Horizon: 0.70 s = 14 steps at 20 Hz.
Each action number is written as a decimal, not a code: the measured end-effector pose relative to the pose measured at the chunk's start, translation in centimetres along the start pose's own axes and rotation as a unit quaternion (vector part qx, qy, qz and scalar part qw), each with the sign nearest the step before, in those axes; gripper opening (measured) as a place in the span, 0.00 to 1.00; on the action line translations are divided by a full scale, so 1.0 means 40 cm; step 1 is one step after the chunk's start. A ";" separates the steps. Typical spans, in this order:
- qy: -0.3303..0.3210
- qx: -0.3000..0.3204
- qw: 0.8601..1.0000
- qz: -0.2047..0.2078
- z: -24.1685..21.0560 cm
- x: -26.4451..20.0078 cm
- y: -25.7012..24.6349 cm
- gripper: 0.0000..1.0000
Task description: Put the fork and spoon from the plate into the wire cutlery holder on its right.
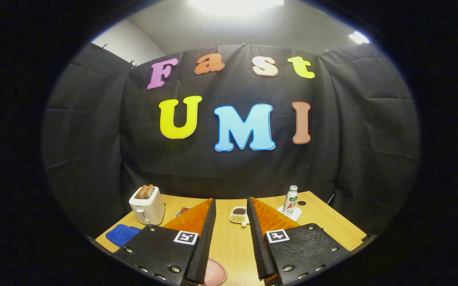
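Wood table [229, 246] w/ toaster [148, 205], bottle [291, 200]; gripper [231, 204] fingers spread wide, holding nothing, pink plate [214, 273] below.

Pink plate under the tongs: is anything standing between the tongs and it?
Nothing visible does. The tongs are open, and the round pink plate lies on the wooden table between their near ends, with only bare tabletop beside it. The small white divided dish of beans sits beyond the tips, well clear.
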State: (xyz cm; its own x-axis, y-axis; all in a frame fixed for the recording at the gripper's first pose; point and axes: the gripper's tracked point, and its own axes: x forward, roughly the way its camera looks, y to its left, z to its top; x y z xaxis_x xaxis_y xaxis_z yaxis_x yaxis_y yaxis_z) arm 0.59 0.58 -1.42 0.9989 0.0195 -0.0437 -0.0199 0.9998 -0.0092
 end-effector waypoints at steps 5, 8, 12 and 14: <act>0.011 -0.004 1.000 0.005 -0.022 0.003 0.003 0.48; 0.018 -0.002 1.000 0.007 -0.030 0.007 0.004 0.48; 0.032 -0.002 0.999 0.013 -0.052 0.011 0.006 0.48; 0.044 -0.003 0.999 0.018 -0.070 0.016 0.010 0.48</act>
State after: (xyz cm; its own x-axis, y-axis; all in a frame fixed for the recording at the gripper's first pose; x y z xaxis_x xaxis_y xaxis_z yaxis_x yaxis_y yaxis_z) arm 1.10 0.95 -4.24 0.9897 0.0542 -0.1326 -0.0562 0.9984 -0.0112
